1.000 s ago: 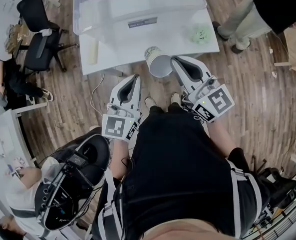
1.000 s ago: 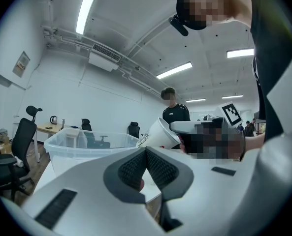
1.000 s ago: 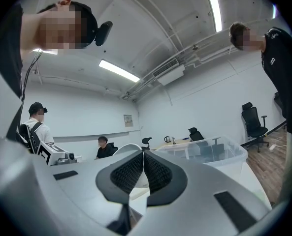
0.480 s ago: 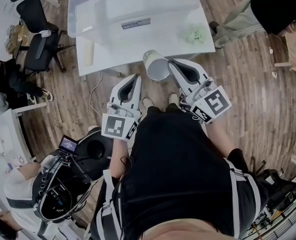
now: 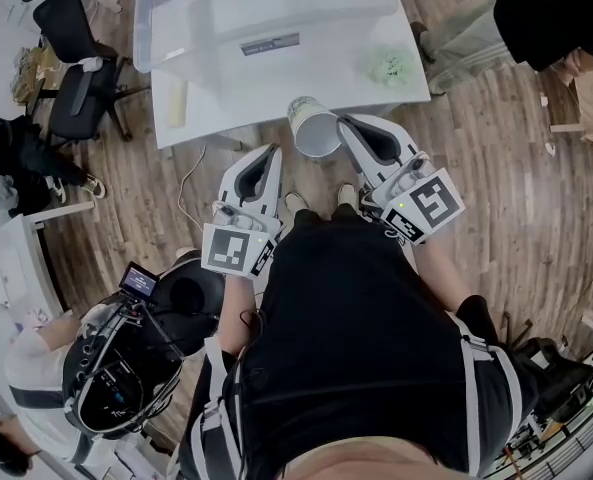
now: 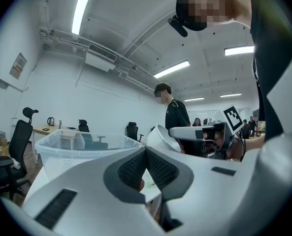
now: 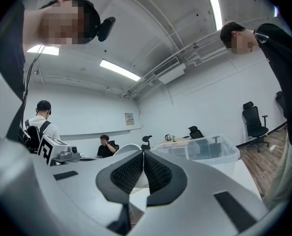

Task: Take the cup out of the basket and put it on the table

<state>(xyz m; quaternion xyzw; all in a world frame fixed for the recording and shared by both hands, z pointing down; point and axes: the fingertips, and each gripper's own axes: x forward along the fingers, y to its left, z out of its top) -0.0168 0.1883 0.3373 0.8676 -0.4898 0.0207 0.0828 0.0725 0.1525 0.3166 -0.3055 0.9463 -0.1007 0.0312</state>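
Hand-held gripper on my left [image 5: 268, 160] is closed on nothing and sits short of the worktop's [image 5: 226, 118] near edge, so it cannot catch anything as it stands. To its right, the cup [image 5: 314, 128] is out of the basket [image 5: 151, 28], which sits well back on the worktop. The cup hangs at the near edge, about midway along it, tipped over with its mouth towards me. I cannot tell how high it is above the surface. Right of the cup, my right hand-held gripper [image 5: 348, 126] is clamped on its thin wall, jaws all but together. That is where I see the risk: letting go here, with the cup tilted and partly off the edge, would likely send it rolling onto the floor. A pinch this tight may also crease the wall. I judge that the cup needs carrying further in over the worktop and turning upright before release.
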